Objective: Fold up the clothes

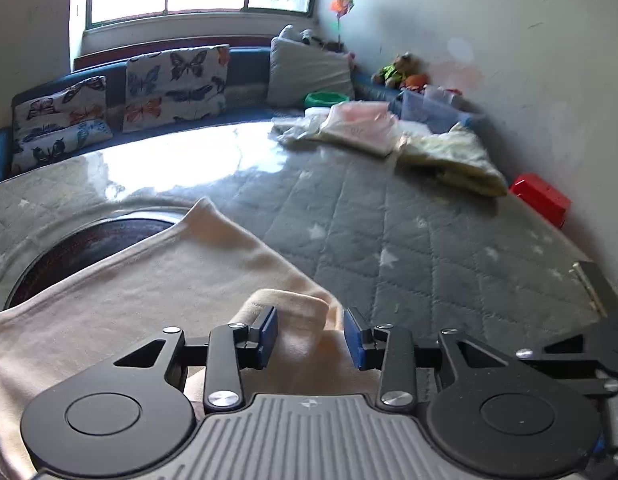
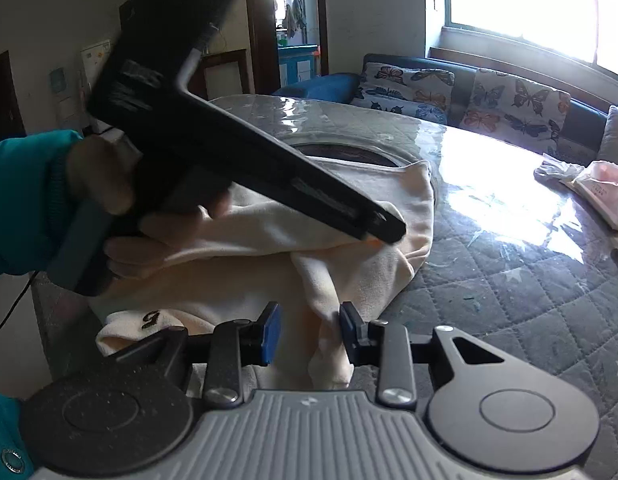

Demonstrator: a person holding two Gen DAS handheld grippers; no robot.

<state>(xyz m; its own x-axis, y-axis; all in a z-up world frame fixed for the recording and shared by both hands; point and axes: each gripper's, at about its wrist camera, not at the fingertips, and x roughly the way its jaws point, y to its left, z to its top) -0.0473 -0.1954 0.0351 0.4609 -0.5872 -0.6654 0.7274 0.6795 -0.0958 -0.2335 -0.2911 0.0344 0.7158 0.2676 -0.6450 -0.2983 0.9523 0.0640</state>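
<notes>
A cream garment (image 1: 157, 280) lies on the quilted grey table cover (image 1: 409, 240), partly folded over itself. My left gripper (image 1: 310, 334) is open, its blue pads either side of a raised fold of the garment. In the right wrist view the garment (image 2: 269, 280) is bunched, with a small dark logo on it. My right gripper (image 2: 309, 334) is open with a hanging fold of cream cloth between the jaws. The left gripper (image 2: 383, 230), held by a hand in a teal sleeve, crosses this view with its tip on the cloth.
A dark round opening (image 1: 97, 248) in the cover lies beside the garment. Folded pale clothes (image 1: 389, 132) and a plastic bin (image 1: 433, 108) sit at the far right, a red box (image 1: 543, 198) by the wall. Butterfly cushions (image 1: 173, 84) line a blue sofa.
</notes>
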